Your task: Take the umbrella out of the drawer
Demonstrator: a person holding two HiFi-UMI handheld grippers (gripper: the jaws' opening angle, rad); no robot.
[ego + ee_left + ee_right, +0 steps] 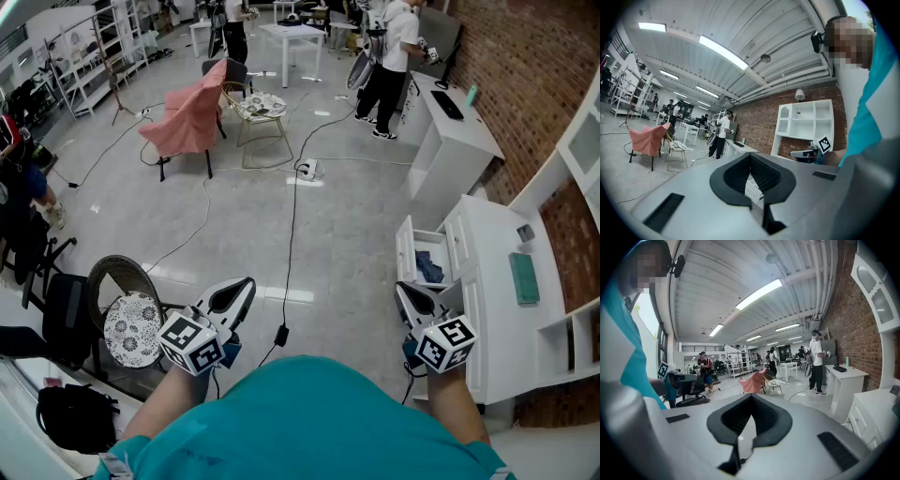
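getting set to reach | left tongs (244, 284) and right tongs (403, 291) hovering closed and empty by the body, nothing being in reach yet | umbrella (429, 269), seemingly the dark bundle, lying in the open drawer (407, 251) ahead of right tongs, untouched

Over on the right, the open white drawer (404, 251) shows a dark blue bundle (429, 269) inside, too small to tell what it is. The white shelved cabinet (566, 349) runs off the right edge. At the left edge, a seated person in blue (19, 187) is cut off. The distant figures (675, 108) are tiny, with no detail readable. The teal shirt (309, 422) spills past the bottom edge.
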